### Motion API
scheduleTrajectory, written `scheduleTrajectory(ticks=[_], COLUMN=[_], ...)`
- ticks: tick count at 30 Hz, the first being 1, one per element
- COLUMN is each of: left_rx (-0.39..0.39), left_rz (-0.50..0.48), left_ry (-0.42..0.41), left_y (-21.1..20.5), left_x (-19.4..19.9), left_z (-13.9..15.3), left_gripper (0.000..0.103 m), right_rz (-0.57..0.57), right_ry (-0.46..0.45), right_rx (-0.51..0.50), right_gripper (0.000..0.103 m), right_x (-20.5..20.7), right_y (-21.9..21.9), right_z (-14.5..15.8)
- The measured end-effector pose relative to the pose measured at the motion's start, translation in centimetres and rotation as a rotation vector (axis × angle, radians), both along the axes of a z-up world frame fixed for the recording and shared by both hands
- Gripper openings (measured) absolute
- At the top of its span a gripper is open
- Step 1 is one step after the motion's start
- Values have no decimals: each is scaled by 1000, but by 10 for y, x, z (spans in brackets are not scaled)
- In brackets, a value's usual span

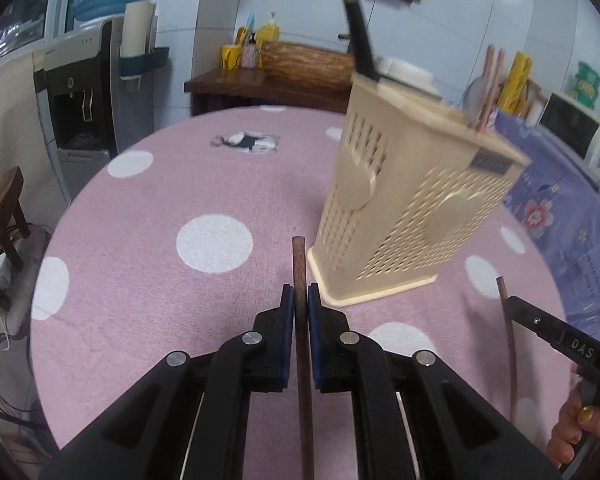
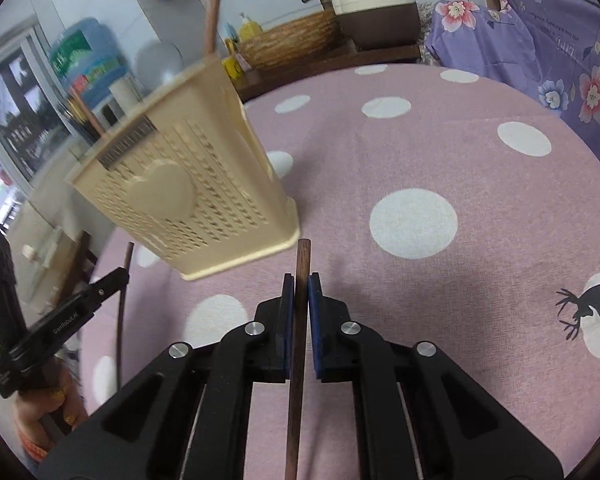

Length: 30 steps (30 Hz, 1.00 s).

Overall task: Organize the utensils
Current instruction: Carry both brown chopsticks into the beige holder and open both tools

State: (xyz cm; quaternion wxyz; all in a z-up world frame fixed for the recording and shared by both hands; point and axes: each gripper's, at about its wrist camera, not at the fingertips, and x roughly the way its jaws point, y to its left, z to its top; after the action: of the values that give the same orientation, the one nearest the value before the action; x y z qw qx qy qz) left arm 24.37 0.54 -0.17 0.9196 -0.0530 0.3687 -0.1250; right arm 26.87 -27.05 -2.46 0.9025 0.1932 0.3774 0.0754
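A cream perforated utensil holder (image 1: 412, 208) stands on the pink dotted tablecloth (image 1: 180, 184); it also shows in the right wrist view (image 2: 188, 192). A black-handled utensil (image 1: 358, 36) and wooden handles (image 1: 492, 84) stick out of its top. My left gripper (image 1: 300, 300) is shut on a dark wooden chopstick (image 1: 302, 344), tip just left of the holder's base. My right gripper (image 2: 300, 292) is shut on a second dark wooden chopstick (image 2: 298, 340), tip just right of the holder's base. Each gripper shows in the other's view, the right (image 1: 508, 304) and the left (image 2: 120, 276).
A water dispenser (image 1: 88, 92) stands far left. A wooden side table (image 1: 260, 84) with a wicker basket (image 1: 308, 64) stands behind the round table. A purple floral cloth (image 2: 540, 40) covers furniture on the right, with a microwave (image 1: 572, 128) on it.
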Motion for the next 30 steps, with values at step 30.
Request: scheduleTrajectory(ticks=[30], left_rx=[-117], left_rz=[-56], left_ry=[-290], left_y=[19], left_x=[-69], left_z=[103], left_gripper=[8], right_rz=[137], right_ry=[-344], right_rx=[26], right_gripper=[8], right_x=[-75], right_y=[-13], right_z=[113])
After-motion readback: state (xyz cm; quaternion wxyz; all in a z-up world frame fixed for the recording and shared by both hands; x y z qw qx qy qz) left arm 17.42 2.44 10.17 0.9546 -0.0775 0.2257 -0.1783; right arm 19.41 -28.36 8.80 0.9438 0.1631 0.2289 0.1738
